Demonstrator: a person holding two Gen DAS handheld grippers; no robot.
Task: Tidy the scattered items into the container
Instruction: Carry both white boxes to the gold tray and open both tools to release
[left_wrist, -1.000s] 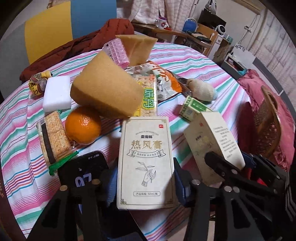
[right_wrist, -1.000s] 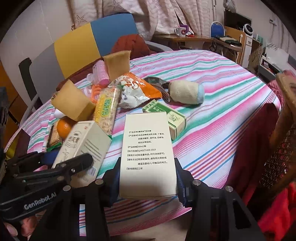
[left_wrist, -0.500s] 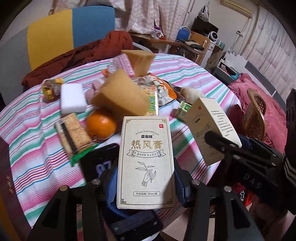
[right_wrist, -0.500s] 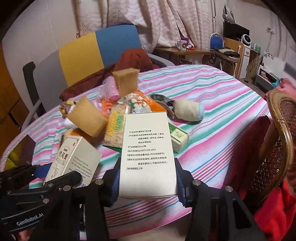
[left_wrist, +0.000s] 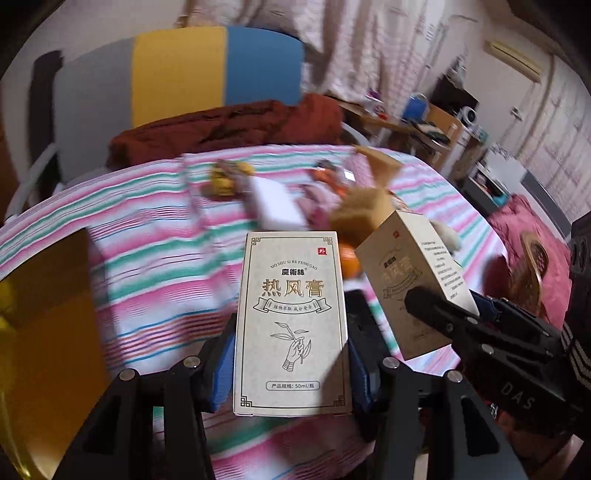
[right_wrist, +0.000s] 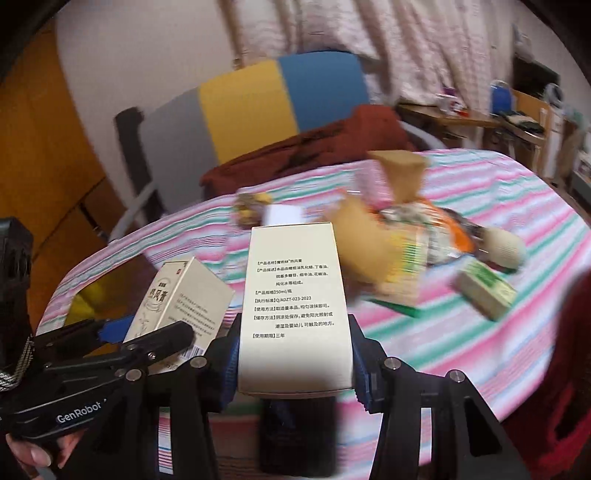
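Observation:
My left gripper (left_wrist: 291, 354) is shut on a beige ointment box (left_wrist: 291, 317) with gold characters, held above the striped table's near edge. My right gripper (right_wrist: 293, 354) is shut on a second beige ointment box (right_wrist: 293, 306), its printed back toward the camera. Each gripper with its box shows in the other view: the right one (left_wrist: 410, 284) and the left one (right_wrist: 177, 299). A yellow container (left_wrist: 40, 332) sits at the table's left; it also shows in the right wrist view (right_wrist: 86, 299).
On the striped tablecloth (right_wrist: 461, 332) lie tan sponges (right_wrist: 402, 173), a white block (left_wrist: 275, 203), snack packets (right_wrist: 421, 236), an orange (left_wrist: 349, 260), a green box (right_wrist: 485, 290) and a rolled sock (right_wrist: 504, 245). A wicker chair (left_wrist: 532, 266) stands right; a coloured chair (left_wrist: 177, 74) behind.
Both grippers have lifted and swung left with their boxes still held. The clutter has slid right in view and the yellow container has come into sight at the left.

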